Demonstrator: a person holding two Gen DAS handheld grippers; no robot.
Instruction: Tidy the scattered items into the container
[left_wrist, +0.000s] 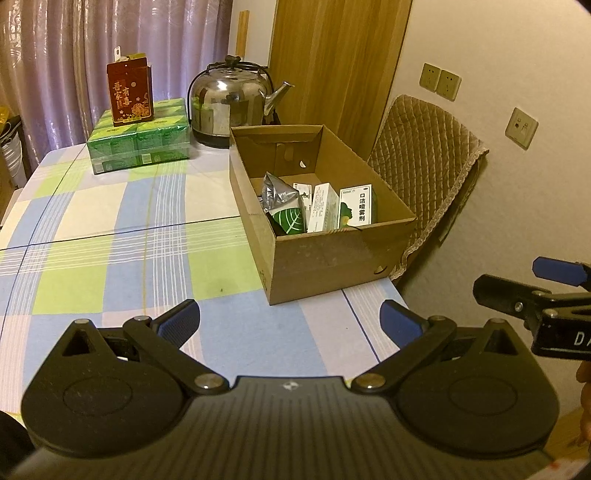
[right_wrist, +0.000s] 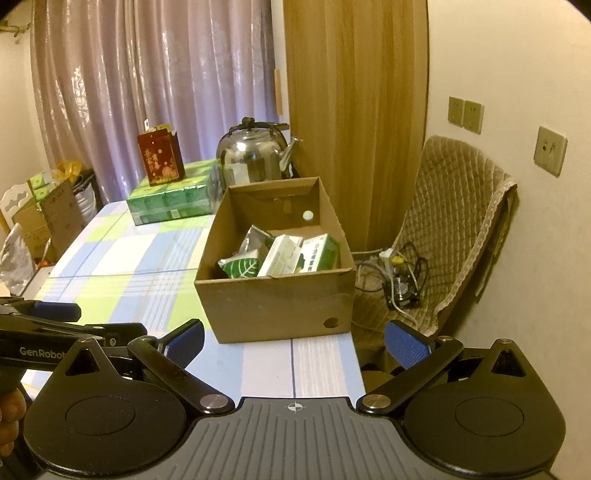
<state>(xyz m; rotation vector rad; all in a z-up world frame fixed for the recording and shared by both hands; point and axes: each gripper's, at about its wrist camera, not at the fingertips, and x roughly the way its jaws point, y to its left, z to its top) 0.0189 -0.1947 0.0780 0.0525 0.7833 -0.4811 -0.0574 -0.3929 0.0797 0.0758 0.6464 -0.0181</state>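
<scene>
Both the left gripper (left_wrist: 290, 317) and right gripper (right_wrist: 294, 339) hang wide and empty; the brown cardboard box (right_wrist: 273, 306) holds the packets, the checked counter (left_wrist: 110, 236) looks tidied.

L black two-finger gripper w/ blue pads (left_wrist: 290, 321): jaws spread wide, nothing between the pads, both linkage arms angled outward, body level at bottom of its own cam. R black two-finger gripper w/ blue pads (right_wrist: 295, 341): same pose, jaws wide apart, empty, level. Both held side by side, close, pointing fwd the same way. In L view the R gripper pokes in at the right edge, one blue pad (left_wrist: 559, 271) showing. In R view the L gripper enters low left, side-on. Person's fingers (right_wrist: 11, 417) wrap the L handle at the left edge; bit of hand (left_wrist: 585, 406) at the right edge in L view.
</scene>
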